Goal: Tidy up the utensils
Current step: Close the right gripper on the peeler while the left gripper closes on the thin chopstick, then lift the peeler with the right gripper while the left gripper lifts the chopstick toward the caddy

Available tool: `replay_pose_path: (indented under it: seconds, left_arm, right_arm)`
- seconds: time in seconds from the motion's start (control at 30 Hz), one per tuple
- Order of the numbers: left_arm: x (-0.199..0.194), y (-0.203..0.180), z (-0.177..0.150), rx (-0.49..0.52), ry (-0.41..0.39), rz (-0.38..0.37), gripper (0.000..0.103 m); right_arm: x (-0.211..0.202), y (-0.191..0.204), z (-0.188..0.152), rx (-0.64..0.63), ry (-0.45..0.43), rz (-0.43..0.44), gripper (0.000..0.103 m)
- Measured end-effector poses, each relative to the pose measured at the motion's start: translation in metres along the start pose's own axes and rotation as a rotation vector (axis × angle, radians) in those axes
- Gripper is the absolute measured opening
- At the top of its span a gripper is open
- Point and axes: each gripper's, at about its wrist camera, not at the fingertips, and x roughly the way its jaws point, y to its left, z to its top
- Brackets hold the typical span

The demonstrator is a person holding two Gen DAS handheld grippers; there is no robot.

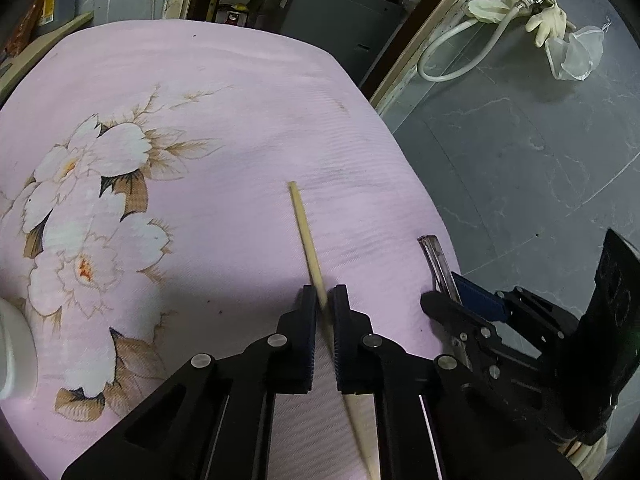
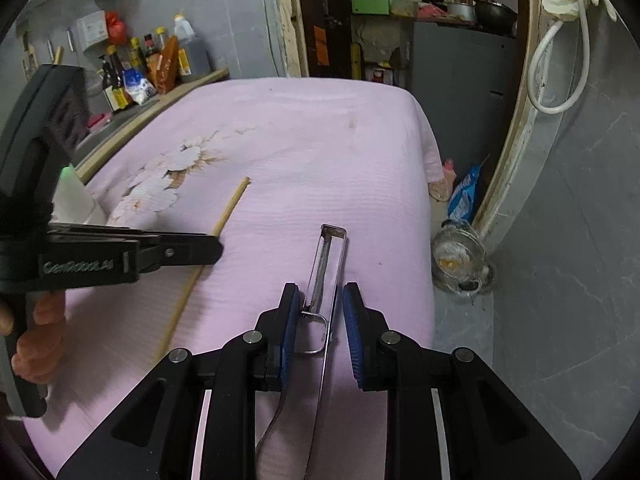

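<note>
Two utensils are located on the pink floral cloth (image 1: 224, 92): a wooden chopstick (image 1: 305, 232) is pinched by the left gripper (image 1: 324, 300); just beside it, a metal peeler (image 2: 326, 272) is straddled, unclamped, by the right gripper (image 2: 320, 304) fingers

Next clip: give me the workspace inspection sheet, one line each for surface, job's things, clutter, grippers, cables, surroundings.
Surface: pink floral cloth covering the table.
Job's things: wooden chopstick and metal peeler, both on the cloth.
Clutter: white container at the cloth's left edge.
Grippers: left gripper shut on the chopstick; right gripper straddles the peeler, right pad clear of it.
Cables: white hose on the wall.
Surroundings: sauce bottles, grey tiled floor, rubber gloves.
</note>
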Motion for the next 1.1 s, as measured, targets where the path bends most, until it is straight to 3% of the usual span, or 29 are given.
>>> replay_pose_path:
  seconds: [0.17, 0.33, 0.47, 0.67, 0.83, 1.0, 1.1]
  left_arm:
    - [-0.008, -0.001, -0.012, 0.033, -0.012, 0.000, 0.002]
    - [-0.033, 0.001, -0.027, 0.057, -0.074, -0.021, 0.002]
    - [-0.070, 0.004, -0.043, 0.075, -0.211, -0.031, 0.002]
    - [-0.130, 0.000, -0.071, 0.132, -0.490, 0.001, 0.002]
    - [-0.173, -0.005, -0.086, 0.197, -0.685, 0.079, 0.002]
    - [-0.216, 0.000, -0.088, 0.217, -0.819, 0.103, 0.002]
    - [-0.240, 0.018, -0.083, 0.193, -0.876, 0.071, 0.002]
  right_arm:
    - [-0.002, 0.001, 0.005, 0.021, 0.024, -0.025, 0.015]
    - [-0.019, 0.006, -0.001, 0.068, -0.052, 0.043, 0.014]
    - [-0.039, 0.024, -0.007, 0.048, -0.169, 0.057, 0.014]
    - [-0.076, 0.066, -0.014, -0.014, -0.413, 0.057, 0.014]
    - [-0.103, 0.100, -0.008, -0.044, -0.583, 0.070, 0.013]
    - [-0.127, 0.129, 0.011, -0.073, -0.712, 0.132, 0.013]
    - [-0.136, 0.144, 0.029, -0.076, -0.779, 0.197, 0.013]
